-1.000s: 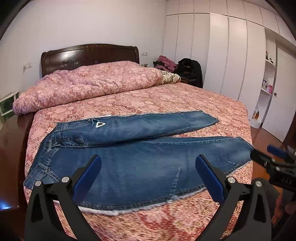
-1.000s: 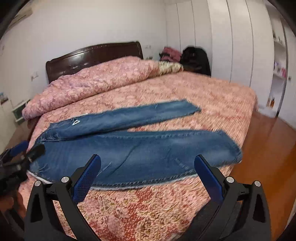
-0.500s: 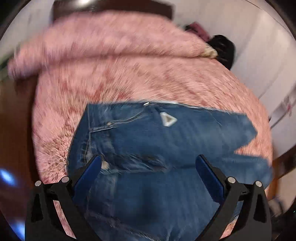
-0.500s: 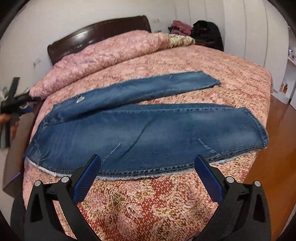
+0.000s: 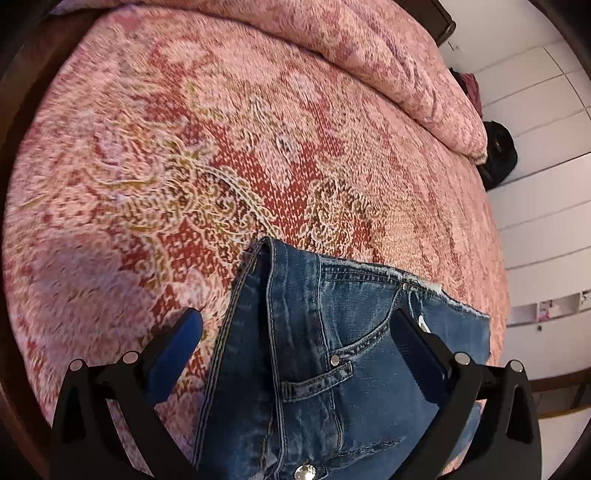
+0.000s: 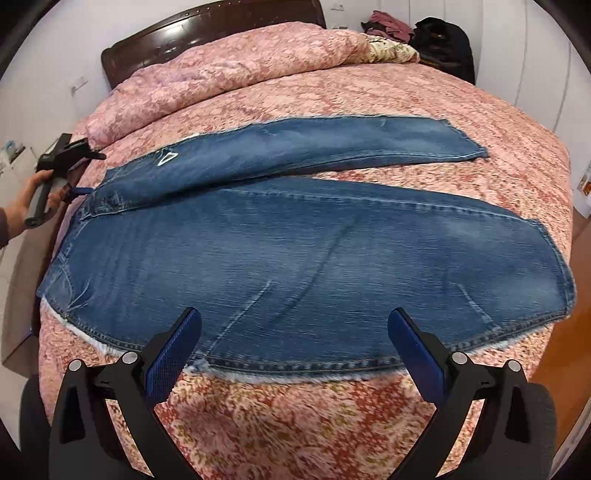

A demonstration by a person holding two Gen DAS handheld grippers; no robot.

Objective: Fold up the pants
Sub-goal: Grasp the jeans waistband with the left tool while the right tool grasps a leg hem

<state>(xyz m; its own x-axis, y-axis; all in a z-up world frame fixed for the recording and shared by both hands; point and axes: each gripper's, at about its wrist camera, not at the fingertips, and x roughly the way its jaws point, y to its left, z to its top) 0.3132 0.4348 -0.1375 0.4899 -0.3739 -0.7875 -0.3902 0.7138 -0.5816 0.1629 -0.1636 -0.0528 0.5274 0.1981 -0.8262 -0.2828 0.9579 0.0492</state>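
Blue jeans (image 6: 295, 251) lie spread flat across the pink patterned bed, waist at the left, two legs running right, the far leg angled away. In the left wrist view the waistband (image 5: 314, 350) with pocket and rivets fills the lower middle. My left gripper (image 5: 295, 354) is open, its jaws straddling the waistband corner just above it; it also shows in the right wrist view (image 6: 79, 190) at the jeans' far left. My right gripper (image 6: 293, 347) is open and empty over the near leg's lower hem edge.
A rolled pink quilt (image 6: 229, 74) and dark wooden headboard (image 6: 207, 33) sit at the bed's far end. A black bag (image 6: 443, 40) and clothes lie at the far right. White wardrobes (image 5: 546, 110) line the wall. Wooden floor (image 6: 576, 332) lies to the right.
My left gripper has swung from the bed's near side to the waistband end and dropped close over it. My right gripper has moved closer to the near leg's edge.
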